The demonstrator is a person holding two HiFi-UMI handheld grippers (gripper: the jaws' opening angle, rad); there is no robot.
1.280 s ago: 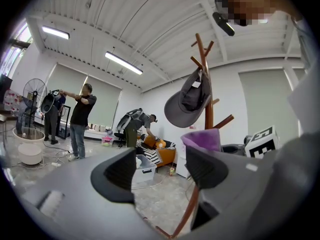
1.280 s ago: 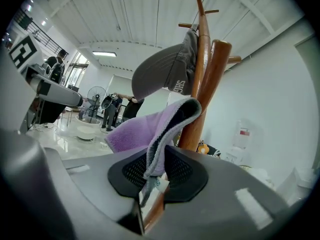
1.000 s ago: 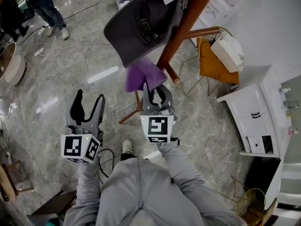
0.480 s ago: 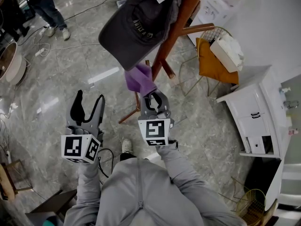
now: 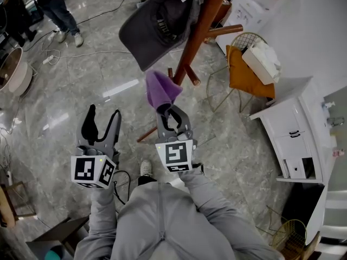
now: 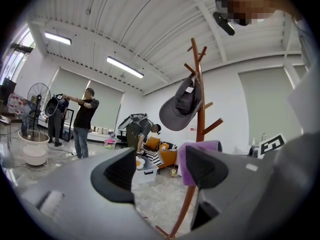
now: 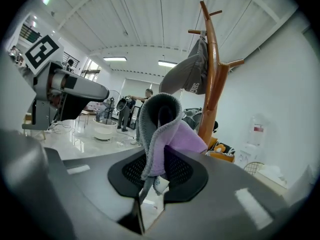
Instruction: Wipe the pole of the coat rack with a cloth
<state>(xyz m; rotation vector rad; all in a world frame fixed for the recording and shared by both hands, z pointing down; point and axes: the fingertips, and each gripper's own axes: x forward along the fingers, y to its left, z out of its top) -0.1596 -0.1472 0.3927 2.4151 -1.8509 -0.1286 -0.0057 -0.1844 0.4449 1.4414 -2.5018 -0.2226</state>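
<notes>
The right claw [image 5: 171, 112] is clamped on a purple cloth [image 5: 160, 87], which stands up in a fold beyond its tips. In the right gripper view the cloth [image 7: 167, 134] is pinched between the two pads. Just ahead and to the right of that claw rises the wooden pole [image 5: 201, 23] of the coat rack. The cloth is just beside it by a lower peg; whether they touch cannot be told. A grey cap [image 5: 154, 26] hangs from the rack above and ahead of the cloth, overhanging the pole's left side.

The left claw [image 5: 103, 114] hangs to the left of the right one, its jaws apart with nothing between them.

Further right of the right claw, a wire chair [image 5: 246, 38] holds an orange cushion [image 5: 241, 75] with a white pack [image 5: 262, 61] on top. Nearer on that side stands a white cabinet [image 5: 293, 123], with a white item [image 5: 295, 167] in its open lower compartment. Far ahead and left of the left claw, a person [image 5: 54, 7] stands on the grey floor [image 5: 70, 96] among cables.
</notes>
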